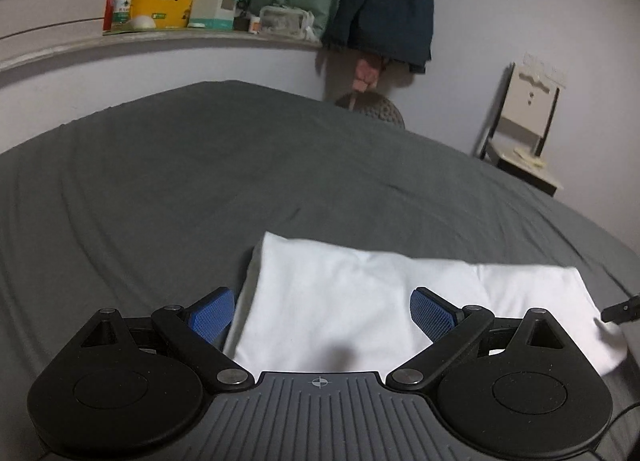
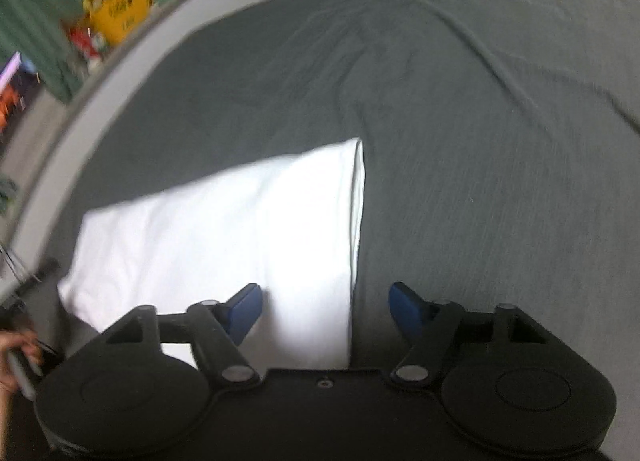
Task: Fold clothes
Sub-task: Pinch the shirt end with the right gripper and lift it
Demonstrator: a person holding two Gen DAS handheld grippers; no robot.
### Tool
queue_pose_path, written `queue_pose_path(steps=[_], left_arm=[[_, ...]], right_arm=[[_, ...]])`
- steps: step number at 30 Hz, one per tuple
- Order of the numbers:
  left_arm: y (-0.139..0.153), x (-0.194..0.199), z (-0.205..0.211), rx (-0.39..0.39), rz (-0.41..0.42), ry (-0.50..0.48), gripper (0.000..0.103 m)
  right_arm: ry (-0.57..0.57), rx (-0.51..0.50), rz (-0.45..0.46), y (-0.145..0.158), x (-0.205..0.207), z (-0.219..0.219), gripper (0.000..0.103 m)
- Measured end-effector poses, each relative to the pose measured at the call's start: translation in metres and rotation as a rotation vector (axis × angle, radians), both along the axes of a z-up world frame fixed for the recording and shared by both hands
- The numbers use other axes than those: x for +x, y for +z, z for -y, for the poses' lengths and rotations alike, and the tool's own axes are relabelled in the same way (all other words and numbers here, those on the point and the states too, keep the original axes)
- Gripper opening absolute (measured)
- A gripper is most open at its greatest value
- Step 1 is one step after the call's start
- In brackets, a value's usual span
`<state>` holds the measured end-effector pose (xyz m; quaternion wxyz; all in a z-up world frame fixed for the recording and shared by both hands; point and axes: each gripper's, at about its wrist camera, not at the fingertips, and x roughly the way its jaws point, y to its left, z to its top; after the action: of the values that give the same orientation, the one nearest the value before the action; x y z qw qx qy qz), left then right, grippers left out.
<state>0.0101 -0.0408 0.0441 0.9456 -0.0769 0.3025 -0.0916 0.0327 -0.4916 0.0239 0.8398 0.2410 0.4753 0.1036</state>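
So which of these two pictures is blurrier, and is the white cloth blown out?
Right wrist view: motion-smeared, worst on the shelf clutter; the white garment glares, folds lost. Left wrist view: sharper, garment bright but creases show; fisheye bends the shelf edge.

You see 1 bed [image 1: 200,165] covered by a wrinkled grey sheet [image 2: 480,141], with 1 folded white garment [image 1: 340,301] lying flat on it.
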Motion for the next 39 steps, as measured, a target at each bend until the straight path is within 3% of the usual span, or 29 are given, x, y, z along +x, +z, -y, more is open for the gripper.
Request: queue_pose_path(steps=[3, 7, 9, 10, 14, 20, 28, 33, 39], left_arm=[[-0.008, 0.009, -0.004, -0.015, 0.012, 0.032, 0.098], [-0.017, 0.018, -0.008, -0.025, -0.01, 0.063, 0.098], [-0.021, 0.021, -0.008, -0.026, -0.018, 0.07, 0.098], [-0.023, 0.023, -0.008, -0.025, -0.021, 0.07, 0.098], [-0.028, 0.028, -0.007, -0.018, -0.033, 0.071, 0.098], [-0.028, 0.027, -0.007, -0.017, -0.036, 0.087, 0.098], [-0.03, 0.028, -0.02, -0.07, -0.036, 0.162, 0.098], [-0.031, 0.028, -0.033, -0.139, -0.012, 0.213, 0.098], [-0.037, 0.026, -0.062, -0.237, 0.031, 0.35, 0.098]], right_arm=[[-0.049, 0.105, 0.038, -0.014, 0.004, 0.009, 0.054], [-0.079, 0.161, 0.126, -0.024, 0.008, 0.007, 0.053], [-0.106, 0.196, 0.139, -0.029, 0.009, 0.008, 0.041], [-0.121, 0.217, 0.129, -0.033, 0.01, 0.009, 0.019], [-0.155, 0.246, 0.125, -0.038, 0.01, 0.007, 0.01], [-0.13, 0.234, 0.205, -0.011, 0.013, -0.013, 0.008], [-0.026, 0.184, 0.326, 0.061, 0.018, -0.076, 0.008], [0.069, 0.161, 0.324, 0.094, 0.035, -0.138, 0.008], [0.183, 0.046, 0.285, 0.094, 0.059, -0.225, 0.008]])
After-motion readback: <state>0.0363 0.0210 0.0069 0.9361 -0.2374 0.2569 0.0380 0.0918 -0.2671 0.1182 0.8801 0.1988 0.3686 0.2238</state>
